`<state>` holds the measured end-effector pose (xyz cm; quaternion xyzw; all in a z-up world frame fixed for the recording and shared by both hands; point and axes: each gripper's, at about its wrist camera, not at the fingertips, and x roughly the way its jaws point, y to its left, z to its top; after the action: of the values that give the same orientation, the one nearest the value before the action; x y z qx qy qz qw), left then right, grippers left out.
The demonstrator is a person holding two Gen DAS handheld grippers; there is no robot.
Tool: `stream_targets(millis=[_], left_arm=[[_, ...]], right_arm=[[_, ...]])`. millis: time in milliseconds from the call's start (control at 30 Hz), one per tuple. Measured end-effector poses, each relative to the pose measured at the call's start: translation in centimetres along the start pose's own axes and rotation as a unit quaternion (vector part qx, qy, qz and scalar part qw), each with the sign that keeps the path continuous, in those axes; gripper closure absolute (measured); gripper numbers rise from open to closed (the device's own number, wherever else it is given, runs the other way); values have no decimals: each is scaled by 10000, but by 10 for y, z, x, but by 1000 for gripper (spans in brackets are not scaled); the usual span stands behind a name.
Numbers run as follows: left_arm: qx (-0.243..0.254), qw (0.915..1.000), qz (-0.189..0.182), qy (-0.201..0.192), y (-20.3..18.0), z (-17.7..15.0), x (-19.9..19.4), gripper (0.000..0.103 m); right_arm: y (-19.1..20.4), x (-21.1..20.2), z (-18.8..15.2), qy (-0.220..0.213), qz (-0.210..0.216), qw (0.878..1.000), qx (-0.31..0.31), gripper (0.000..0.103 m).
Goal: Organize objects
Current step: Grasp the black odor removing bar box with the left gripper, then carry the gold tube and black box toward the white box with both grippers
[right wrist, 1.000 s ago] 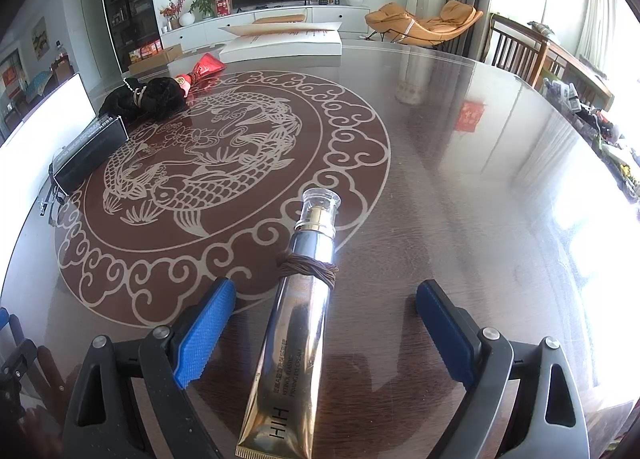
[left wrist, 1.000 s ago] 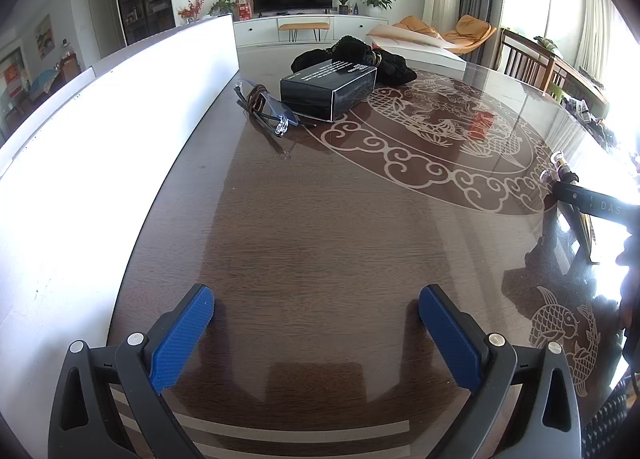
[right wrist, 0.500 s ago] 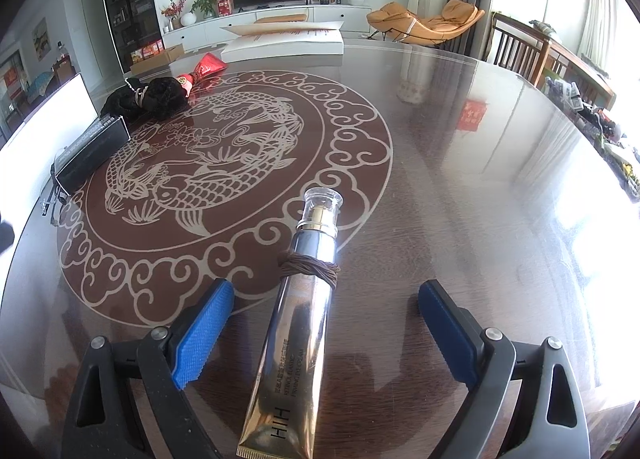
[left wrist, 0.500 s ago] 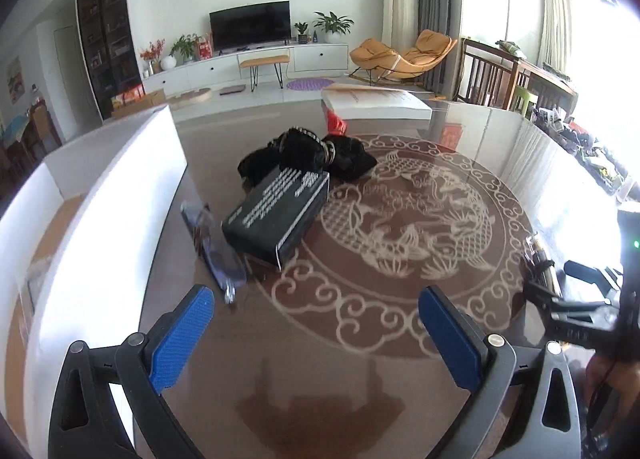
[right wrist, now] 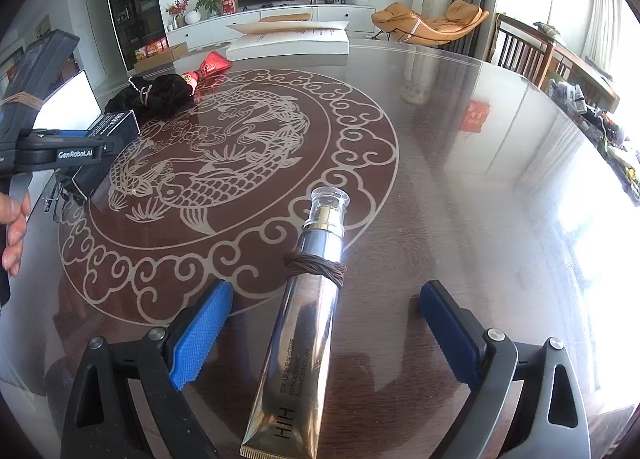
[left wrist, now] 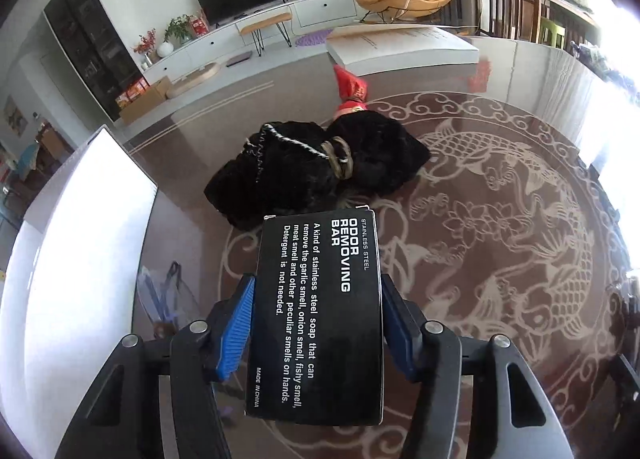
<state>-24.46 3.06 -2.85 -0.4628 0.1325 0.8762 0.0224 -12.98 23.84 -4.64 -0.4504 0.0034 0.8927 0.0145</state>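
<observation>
Glossy and dark, the desk [right wrist: 460, 147] carries a pale fish-and-cloud inlay and mirrors the bright living-room windows.

The left gripper [left wrist: 316, 323] has its jaws pinching a black box [left wrist: 318, 315] printed "ODOR REMOVING BAR", the blue pads [left wrist: 236, 329] pressed against its two long sides. The box runs lengthwise between the jaws and sticks out well ahead of them. Just ahead of the box's far end lies a black furry bundle [left wrist: 316, 167] tied with cord, and beyond that a red packet [left wrist: 352, 89]. To the left of the jaws stands a white panel [left wrist: 80, 227], with a clear plastic pouch [left wrist: 160, 295] on the desk near its foot.

The right gripper [right wrist: 324, 335] rests low over the desk with its jaws spread wide. A silver tube [right wrist: 308, 335], banded with a brown hair tie [right wrist: 316, 267], lies between them, cap pointing away, touching neither pad.

My judgement of the risks: the box's smooth card faces could slide in the pads, or the thin walls could buckle under a hard squeeze. Carried forward, its overhanging end could shove the bundle. The tube sits skewed in the right jaws, so closing could roll it or pinch it off-centre.

The left gripper looks steeply down on the box, held off to the left of the right jaws, the person's hand [right wrist: 14, 235] at its grip.
</observation>
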Motion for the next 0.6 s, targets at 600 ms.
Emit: stream_targets(millis=[600], left_arm=[[-749,9945,-707,-191,-9,-137,-64,6]], right_arm=[[-1,1,1,6,-77,10000,-27,5]])
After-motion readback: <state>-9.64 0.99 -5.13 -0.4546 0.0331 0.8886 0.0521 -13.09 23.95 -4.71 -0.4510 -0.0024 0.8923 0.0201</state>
